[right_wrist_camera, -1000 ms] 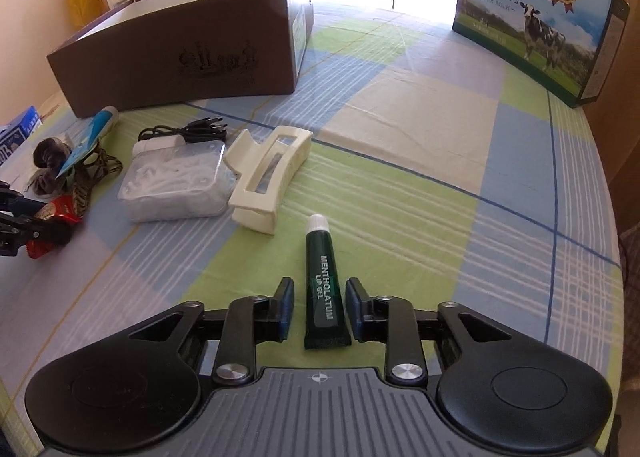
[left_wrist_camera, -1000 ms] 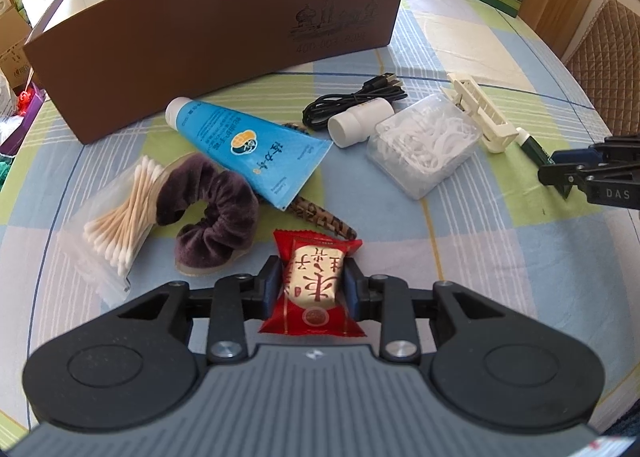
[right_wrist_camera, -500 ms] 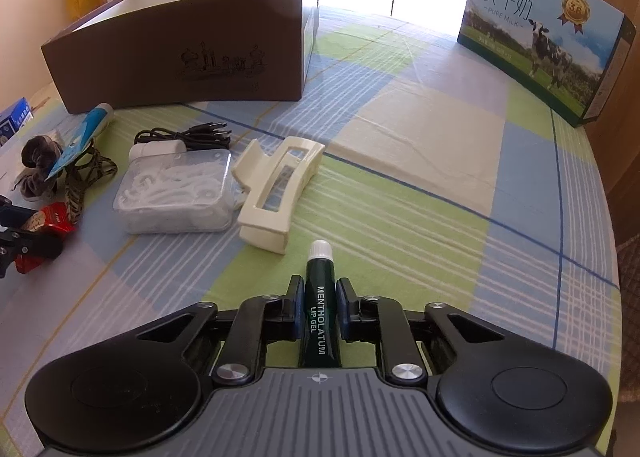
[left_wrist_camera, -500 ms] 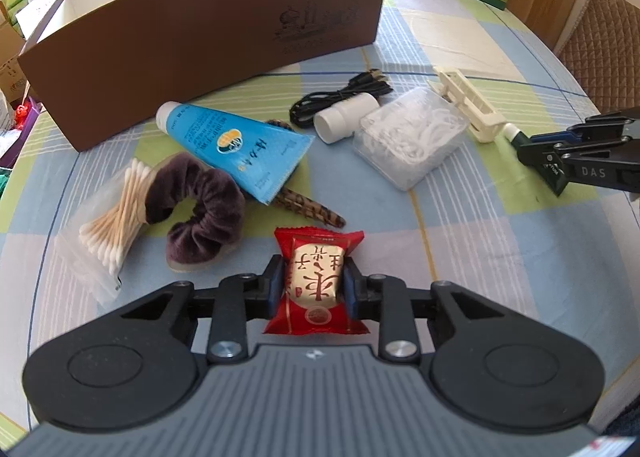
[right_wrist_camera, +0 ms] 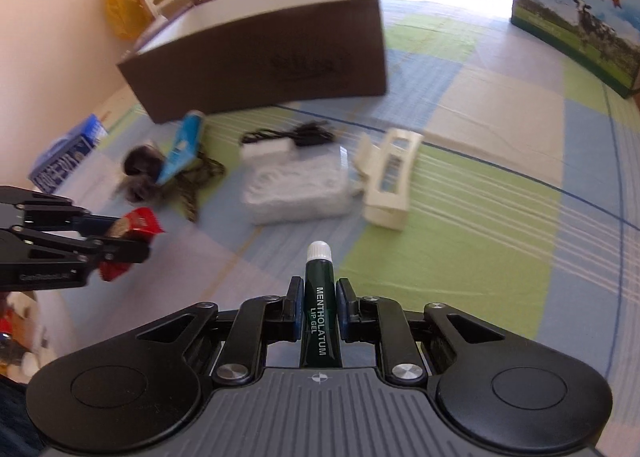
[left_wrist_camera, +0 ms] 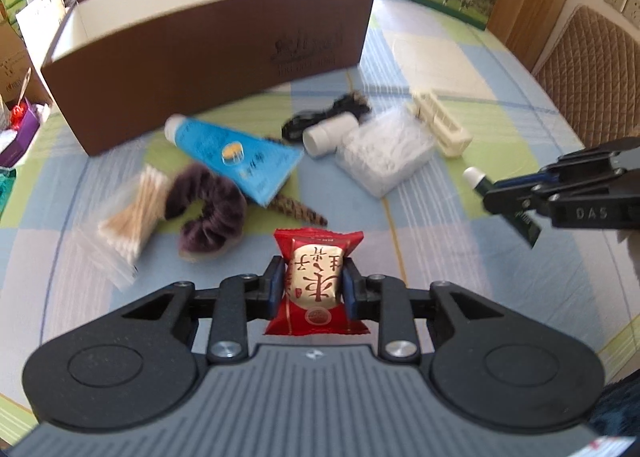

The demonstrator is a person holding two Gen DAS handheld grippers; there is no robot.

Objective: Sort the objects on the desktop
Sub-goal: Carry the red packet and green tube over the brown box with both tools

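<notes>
Between right tool (right_wrist_camera: 318, 311) fingers, lip gel tube (right_wrist_camera: 320, 321)

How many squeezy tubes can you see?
2. The big blue tube lies on the tablecloth in front of the brown box. The little green lip gel tube is pinched in the right tongs, off the table. More may hide inside the box.

I see a red snack packet (left_wrist_camera: 317, 289) with cream centre, a dark green lip gel tube (right_wrist_camera: 321, 321) with white cap, a brown box (left_wrist_camera: 208, 45), and a checked blue-green tablecloth (right_wrist_camera: 480, 241).
</notes>
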